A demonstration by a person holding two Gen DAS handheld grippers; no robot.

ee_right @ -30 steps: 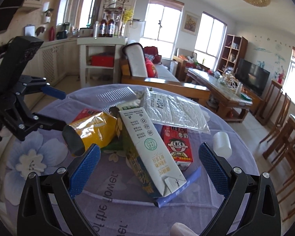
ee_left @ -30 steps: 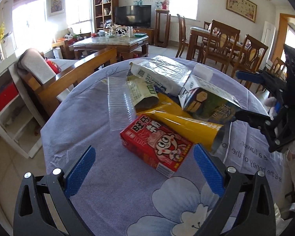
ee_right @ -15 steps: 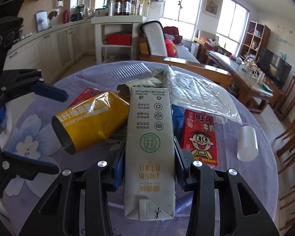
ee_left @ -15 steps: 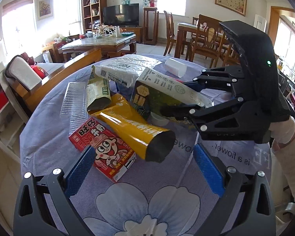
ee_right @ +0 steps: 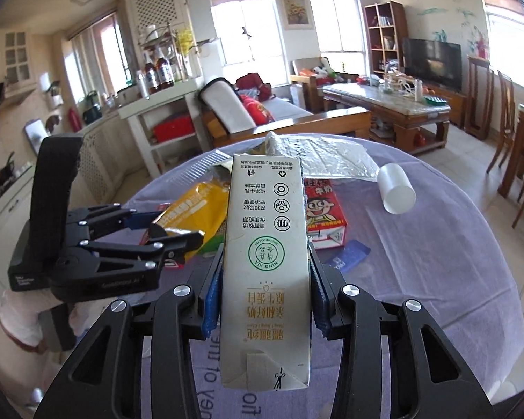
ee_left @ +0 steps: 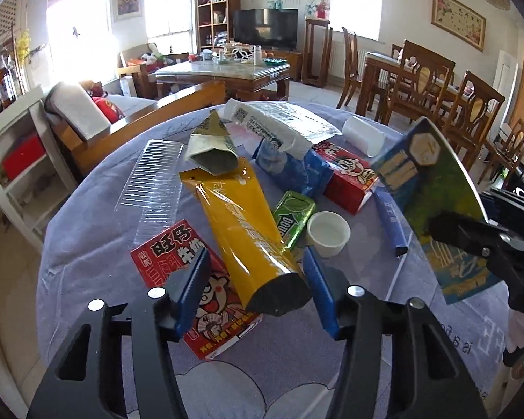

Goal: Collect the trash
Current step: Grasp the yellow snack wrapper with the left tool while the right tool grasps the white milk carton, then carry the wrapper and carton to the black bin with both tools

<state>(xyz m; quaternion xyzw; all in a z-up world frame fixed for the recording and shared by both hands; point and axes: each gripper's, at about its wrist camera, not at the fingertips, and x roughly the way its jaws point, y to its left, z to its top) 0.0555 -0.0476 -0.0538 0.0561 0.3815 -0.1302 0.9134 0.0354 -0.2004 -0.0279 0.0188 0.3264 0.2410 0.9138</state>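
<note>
Trash lies on a round table with a lilac cloth [ee_left: 97, 216]. My right gripper [ee_right: 262, 286] is shut on a tall milk carton [ee_right: 267, 255] and holds it above the table; the carton also shows at the right of the left wrist view [ee_left: 433, 188]. My left gripper [ee_left: 253, 288] has its jaws partly closed around the near end of a yellow snack bag [ee_left: 248, 230], its pads close to the bag's sides. A red drink box [ee_left: 192, 286] lies under that bag.
On the table lie another red box [ee_left: 349, 174], a green gum pack [ee_left: 293, 216], a small white cup [ee_left: 328, 232], a blue wrapper [ee_left: 297, 171], a clear ridged tray [ee_left: 153, 185], a silvery bag [ee_left: 279, 122] and a white tumbler [ee_left: 363, 136]. Chairs stand behind.
My right gripper closed on the milk carton and lifted it off the pile. My left gripper narrowed its jaws and moved onto the yellow bag's near end.
</note>
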